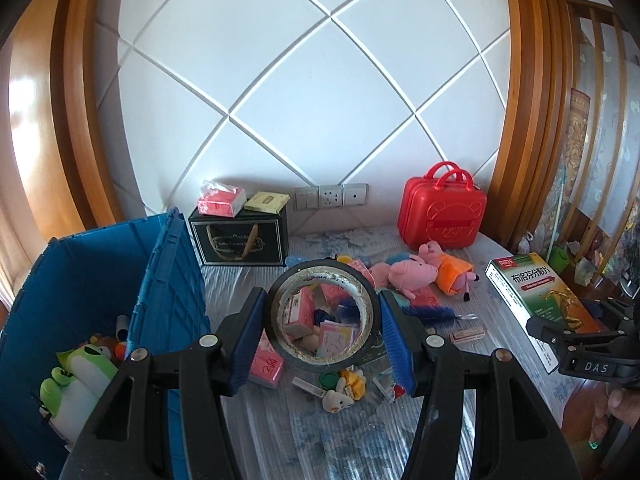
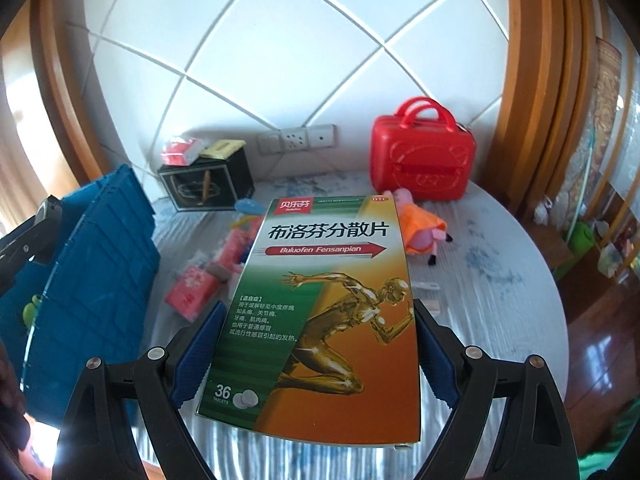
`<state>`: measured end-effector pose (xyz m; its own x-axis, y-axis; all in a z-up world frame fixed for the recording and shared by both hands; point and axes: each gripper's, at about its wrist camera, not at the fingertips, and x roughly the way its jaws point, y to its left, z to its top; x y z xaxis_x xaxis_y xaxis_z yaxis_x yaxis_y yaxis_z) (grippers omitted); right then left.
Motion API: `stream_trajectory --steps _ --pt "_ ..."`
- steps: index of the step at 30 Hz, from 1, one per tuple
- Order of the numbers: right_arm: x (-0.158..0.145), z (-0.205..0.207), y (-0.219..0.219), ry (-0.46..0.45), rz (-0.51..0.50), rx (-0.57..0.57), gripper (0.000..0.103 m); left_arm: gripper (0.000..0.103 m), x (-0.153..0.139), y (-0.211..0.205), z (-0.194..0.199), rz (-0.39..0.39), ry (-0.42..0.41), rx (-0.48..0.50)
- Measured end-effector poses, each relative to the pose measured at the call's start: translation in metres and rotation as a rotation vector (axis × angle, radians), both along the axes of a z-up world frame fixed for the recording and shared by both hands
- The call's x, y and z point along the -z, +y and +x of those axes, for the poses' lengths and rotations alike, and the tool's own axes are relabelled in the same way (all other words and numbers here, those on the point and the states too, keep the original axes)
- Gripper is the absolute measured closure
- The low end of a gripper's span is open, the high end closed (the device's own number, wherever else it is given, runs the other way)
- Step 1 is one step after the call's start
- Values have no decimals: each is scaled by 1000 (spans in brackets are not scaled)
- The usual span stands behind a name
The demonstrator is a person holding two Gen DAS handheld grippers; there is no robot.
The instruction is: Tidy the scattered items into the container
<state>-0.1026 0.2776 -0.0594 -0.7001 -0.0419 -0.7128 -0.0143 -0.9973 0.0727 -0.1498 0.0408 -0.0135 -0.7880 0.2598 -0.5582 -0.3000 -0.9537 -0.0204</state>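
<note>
Blue pads of the left gripper pinch a roll of tape by its two flat faces, jaws fairly narrow, the ring upright and lifted above the cluttered bed. The right gripper stands wide, its pads pressing the long edges of a large green and orange medicine box, which lies flat between them and is also held aloft. The blue crate, the container for everything, sits to the left with its lid flap raised; a green frog plush already lies inside. Pink pig toys, pink tissue packs and small oddments remain scattered on the bedcover.

Risks, as a judgement: the box is gripped only near its rear end, so it may pivot or slip out on the way across. The raised flap stands between the bed and the crate's opening, and either load could knock against it. Both hands heading left together might collide
</note>
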Motion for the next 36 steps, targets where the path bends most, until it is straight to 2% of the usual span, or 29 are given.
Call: stream_trajectory --steps 10,21,36 --pt "-22 -8 -53 33 -8 -57 14 48 -24 -48 -8 45 33 -29" --pt "-36 -17 -116 59 -12 -127 14 48 -38 -108 -17 72 63 -76" --pt "-47 -21 -224 91 -27 -267 14 48 -40 -205 -9 77 86 -172"
